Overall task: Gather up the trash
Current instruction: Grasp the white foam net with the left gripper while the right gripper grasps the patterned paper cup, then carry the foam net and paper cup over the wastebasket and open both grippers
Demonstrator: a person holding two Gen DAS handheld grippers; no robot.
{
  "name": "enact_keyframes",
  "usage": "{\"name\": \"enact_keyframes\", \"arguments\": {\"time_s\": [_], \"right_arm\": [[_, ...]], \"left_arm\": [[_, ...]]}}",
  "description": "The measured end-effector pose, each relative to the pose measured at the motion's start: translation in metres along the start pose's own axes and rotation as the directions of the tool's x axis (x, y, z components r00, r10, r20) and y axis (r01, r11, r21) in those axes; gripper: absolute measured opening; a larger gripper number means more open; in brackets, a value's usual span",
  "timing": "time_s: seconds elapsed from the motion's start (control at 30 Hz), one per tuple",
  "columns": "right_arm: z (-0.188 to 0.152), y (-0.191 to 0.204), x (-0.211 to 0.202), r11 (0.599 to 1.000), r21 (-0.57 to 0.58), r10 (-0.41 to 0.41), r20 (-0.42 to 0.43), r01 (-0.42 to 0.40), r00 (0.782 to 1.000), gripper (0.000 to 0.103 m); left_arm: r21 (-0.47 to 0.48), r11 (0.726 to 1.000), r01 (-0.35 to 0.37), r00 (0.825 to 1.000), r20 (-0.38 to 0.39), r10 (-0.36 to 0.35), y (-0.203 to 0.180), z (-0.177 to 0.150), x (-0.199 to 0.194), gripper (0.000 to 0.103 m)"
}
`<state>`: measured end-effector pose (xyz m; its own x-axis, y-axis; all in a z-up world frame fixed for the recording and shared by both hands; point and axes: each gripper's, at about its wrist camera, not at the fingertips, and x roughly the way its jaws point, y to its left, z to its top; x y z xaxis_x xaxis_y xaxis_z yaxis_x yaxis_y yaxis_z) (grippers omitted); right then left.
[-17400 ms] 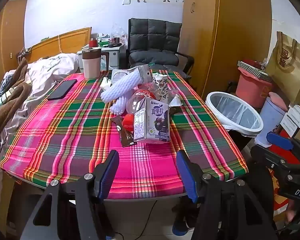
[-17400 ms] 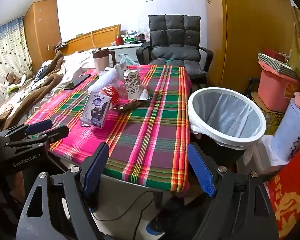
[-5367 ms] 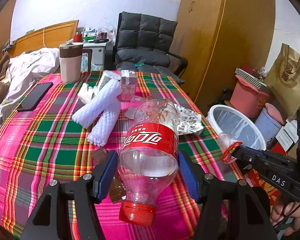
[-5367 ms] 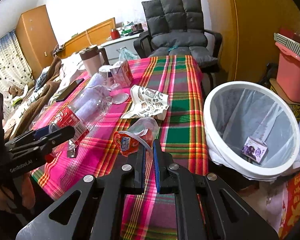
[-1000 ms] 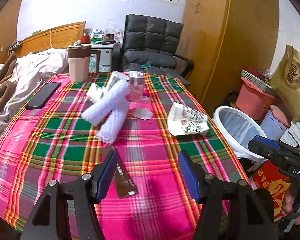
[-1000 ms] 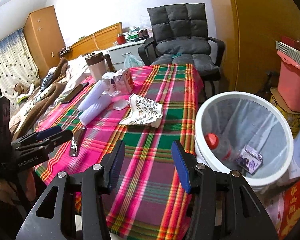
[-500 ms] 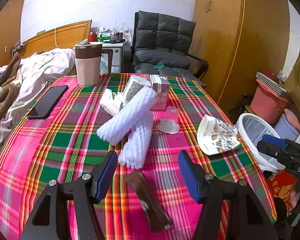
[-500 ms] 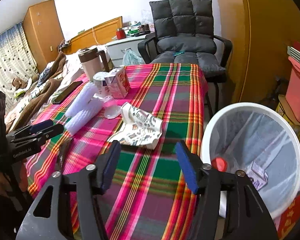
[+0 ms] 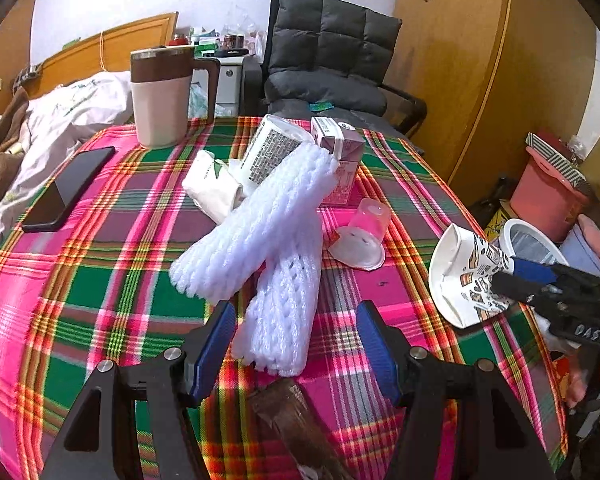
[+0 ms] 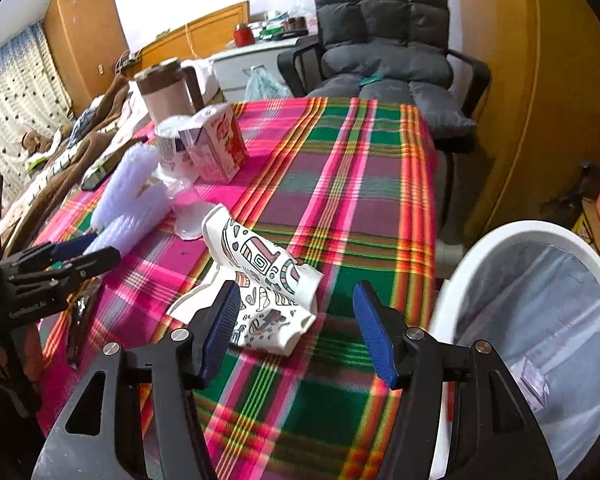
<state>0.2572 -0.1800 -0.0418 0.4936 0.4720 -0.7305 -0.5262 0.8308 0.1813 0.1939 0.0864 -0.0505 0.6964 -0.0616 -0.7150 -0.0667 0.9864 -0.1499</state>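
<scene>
Left gripper [image 10: 60, 264] marked "GenRobot.AI" — right gripper [image 9: 540, 280] reads "DAS"

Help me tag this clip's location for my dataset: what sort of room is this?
Most likely a bedroom that doubles as a living space in a home. A bed with rumpled bedding and a wooden headboard sits beside the plaid-covered table, with a padded chair and tall wooden wardrobe close by.
</scene>
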Motion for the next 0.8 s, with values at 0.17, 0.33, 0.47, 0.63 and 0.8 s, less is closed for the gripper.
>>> {"name": "enact_keyframes", "arguments": {"time_s": [0.17, 0.33, 0.47, 0.63, 0.8], "right_arm": [[0.0, 0.0, 0.007, 1.0, 0.003, 0.021, -0.031, -0.021, 0.999, 0.06], [-0.003, 0.0, 0.003, 0.999, 0.028, 0.038, -0.03, -0.037, 0.999, 0.041], [-0.007, 0.0, -0.004, 0.999, 0.047, 0.026, -0.014, -0.025, 1.0, 0.031], [-0.013, -0.002, -0.014, 0.996, 0.086, 0.007, 0.008, -0.008, 1.0, 0.03], [-0.016, -0.003, -0.021, 0.994, 0.106, 0.0, 0.024, -0.003, 1.0, 0.03]], "left_arm": [[0.0, 1.0, 0.001, 1.0, -0.029, -0.001, 0.0, 0.003, 0.008, 0.05], [0.0, 1.0, -0.01, 0.999, -0.052, 0.01, -0.001, 0.002, 0.012, 0.031], [0.009, 1.0, -0.004, 0.999, -0.044, 0.004, -0.006, -0.001, 0.007, 0.028], [0.023, 1.0, 0.013, 1.0, -0.027, -0.012, -0.014, -0.004, -0.003, 0.026], [0.028, 0.999, 0.034, 0.999, 0.001, -0.034, -0.023, -0.007, -0.018, 0.026]]}}
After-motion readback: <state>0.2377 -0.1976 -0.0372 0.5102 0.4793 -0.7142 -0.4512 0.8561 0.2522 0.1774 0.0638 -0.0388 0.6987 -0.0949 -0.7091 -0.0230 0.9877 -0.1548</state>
